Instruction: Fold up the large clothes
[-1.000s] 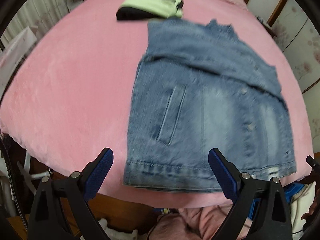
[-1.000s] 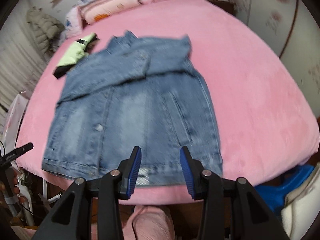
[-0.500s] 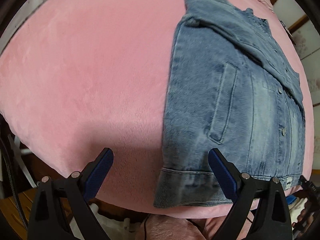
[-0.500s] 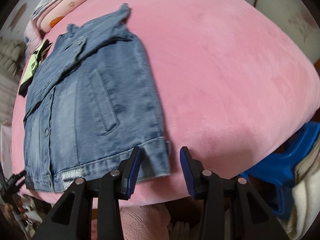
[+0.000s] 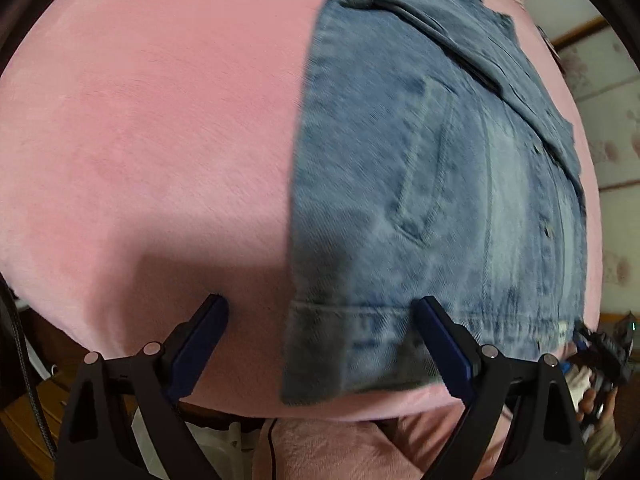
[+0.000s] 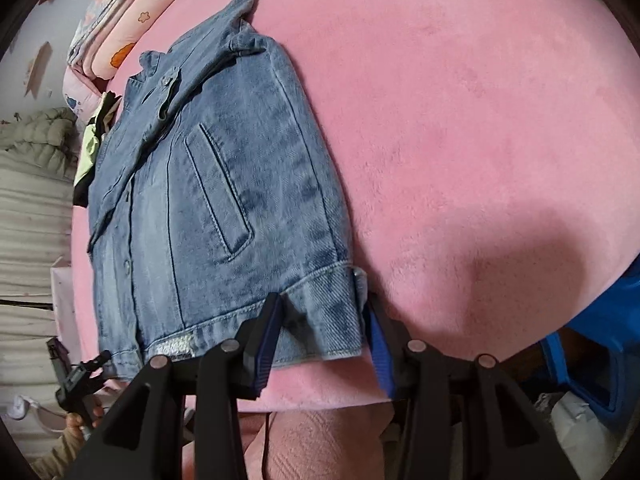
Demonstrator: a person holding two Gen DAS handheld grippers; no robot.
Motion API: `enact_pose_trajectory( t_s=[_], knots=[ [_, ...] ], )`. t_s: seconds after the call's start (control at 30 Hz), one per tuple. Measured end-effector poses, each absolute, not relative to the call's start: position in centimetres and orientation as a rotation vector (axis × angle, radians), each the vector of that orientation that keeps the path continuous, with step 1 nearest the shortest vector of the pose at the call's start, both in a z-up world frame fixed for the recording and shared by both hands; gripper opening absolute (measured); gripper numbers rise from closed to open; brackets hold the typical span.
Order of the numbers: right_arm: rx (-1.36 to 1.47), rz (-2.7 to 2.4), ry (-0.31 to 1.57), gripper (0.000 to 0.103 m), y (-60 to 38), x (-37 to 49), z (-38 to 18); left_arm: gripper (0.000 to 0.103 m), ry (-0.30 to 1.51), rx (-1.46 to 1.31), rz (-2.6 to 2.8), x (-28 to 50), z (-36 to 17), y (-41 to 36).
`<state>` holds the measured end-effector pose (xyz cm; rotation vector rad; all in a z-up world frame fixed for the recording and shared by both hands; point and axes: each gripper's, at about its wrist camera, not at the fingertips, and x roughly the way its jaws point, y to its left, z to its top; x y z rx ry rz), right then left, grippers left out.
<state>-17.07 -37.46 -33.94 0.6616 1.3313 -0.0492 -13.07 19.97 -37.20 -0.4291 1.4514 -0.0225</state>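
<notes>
A blue denim jacket (image 5: 432, 184) lies flat on a pink bed (image 5: 152, 128), sleeves folded across its chest, hem toward me. My left gripper (image 5: 320, 308) is open wide, its jaws straddling the hem's near left corner just above the fabric. In the right wrist view the jacket (image 6: 224, 184) lies left of centre on the bed (image 6: 480, 120). My right gripper (image 6: 322, 312) is open with the hem's right corner between its blue pads, which stand apart from the cloth.
A folded green and black garment (image 6: 90, 148) lies past the jacket's collar. Pillows (image 6: 116, 36) are stacked at the bed's head. A blue plastic object (image 6: 600, 328) stands by the bed's right edge. The bed's near edge runs under both grippers.
Both grippers have dropped low and moved in to the hem corners. The right gripper's jaws have opened wider and now have the right corner between them.
</notes>
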Motion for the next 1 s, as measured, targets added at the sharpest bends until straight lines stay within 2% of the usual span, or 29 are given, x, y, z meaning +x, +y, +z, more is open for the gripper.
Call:
enact_pose_trajectory(
  t_s=[0.07, 0.2, 0.3, 0.4, 0.43, 0.47, 0.5, 0.53, 0.6, 0.73, 1.0],
  knots=[
    [0.667, -0.028, 1.345, 0.040, -37.6, -17.0, -34.1, 0.088, 1.449, -0.411, -0.041, -13.4, -36.9, 19.5],
    [0.645, -0.027, 1.370, 0.040, -37.4, -16.7, -34.4, 0.088, 1.450, -0.461, -0.027, -13.3, -37.1, 19.6],
    [0.646, -0.057, 1.367, 0.041, -37.2, -16.6, -34.7, 0.093, 1.460, -0.510, 0.001, -13.0, -37.5, 19.9],
    [0.666, -0.095, 1.351, 0.040, -37.1, -16.6, -34.8, 0.091, 1.481, -0.503, 0.038, -12.4, -37.9, 19.3],
    [0.656, -0.104, 1.352, 0.037, -37.0, -16.6, -34.7, 0.080, 1.484, -0.495, 0.041, -12.2, -37.8, 19.1],
    [0.630, -0.116, 1.356, 0.035, -36.7, -16.6, -34.4, 0.060, 1.486, -0.494, 0.024, -12.0, -37.6, 18.8],
    [0.604, -0.123, 1.361, 0.032, -36.3, -16.4, -34.0, 0.049, 1.491, -0.492, 0.002, -11.8, -37.2, 18.4],
    [0.571, -0.131, 1.369, 0.028, -35.8, -16.3, -33.5, 0.030, 1.501, -0.475, 0.008, -11.5, -36.9, 18.0],
    [0.506, -0.133, 1.363, 0.024, -35.0, -16.1, -32.1, 0.014, 1.516, -0.436, 0.016, -11.0, -36.2, 17.6],
    [0.463, -0.116, 1.332, 0.012, -33.9, -15.7, -29.1, 0.012, 1.552, -0.413, 0.042, -10.0, -34.7, 16.9],
    [0.435, -0.053, 1.220, 0.010, -32.1, -14.6, -22.0, 0.010, 1.465, -0.660, 0.015, -9.5, -28.7, 19.5]
  ],
)
